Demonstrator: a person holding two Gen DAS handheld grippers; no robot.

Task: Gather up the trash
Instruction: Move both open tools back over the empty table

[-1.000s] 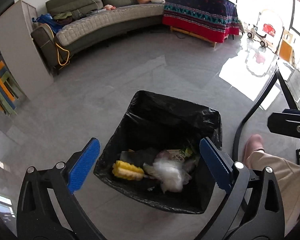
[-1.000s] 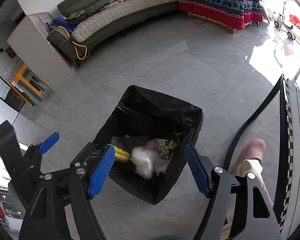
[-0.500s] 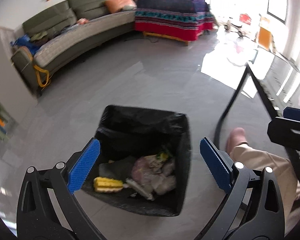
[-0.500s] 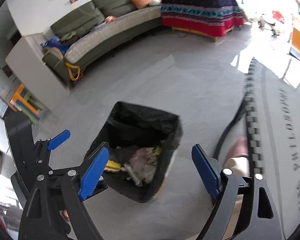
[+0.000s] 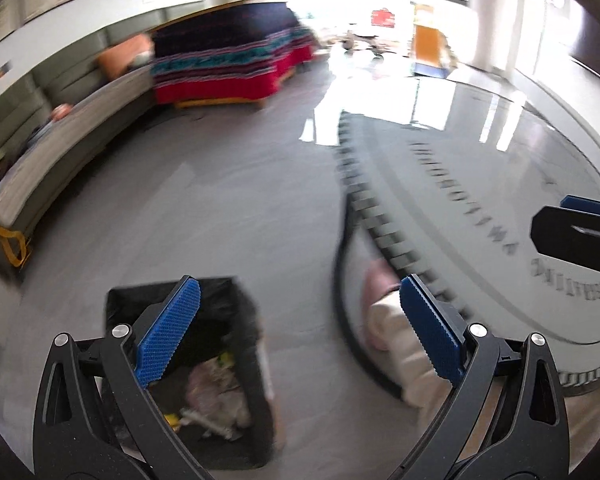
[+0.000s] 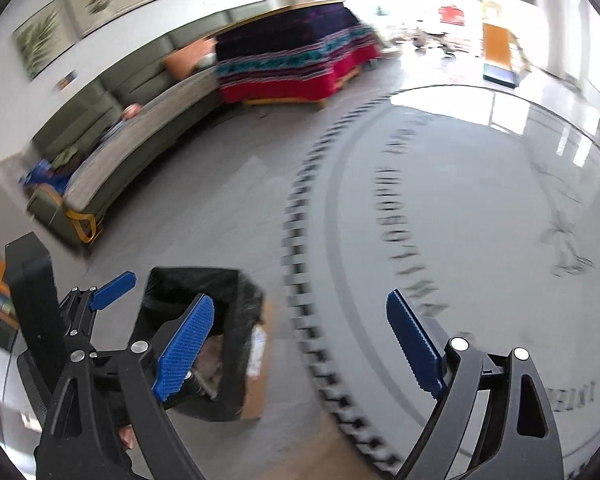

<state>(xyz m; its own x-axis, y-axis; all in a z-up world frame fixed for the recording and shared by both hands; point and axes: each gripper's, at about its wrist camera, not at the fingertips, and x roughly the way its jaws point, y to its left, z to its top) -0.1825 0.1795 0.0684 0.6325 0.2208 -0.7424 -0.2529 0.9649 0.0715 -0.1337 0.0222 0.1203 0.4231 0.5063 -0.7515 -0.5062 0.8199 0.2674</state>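
The left gripper [image 5: 300,328] and right gripper [image 6: 300,344] both gape wide, holding nothing. The black-lined bin [image 5: 236,308] of trash [image 5: 216,388] stands on the floor beside the glass worktop [image 6: 479,200].

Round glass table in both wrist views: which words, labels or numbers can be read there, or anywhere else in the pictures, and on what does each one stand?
No text can be read for certain.
Round glass table: a curved ring of dark capital letters, too blurred by motion to quote.
Trash bin: wrappers inside, print too small and blurred.
Wall pictures: no writing visible.
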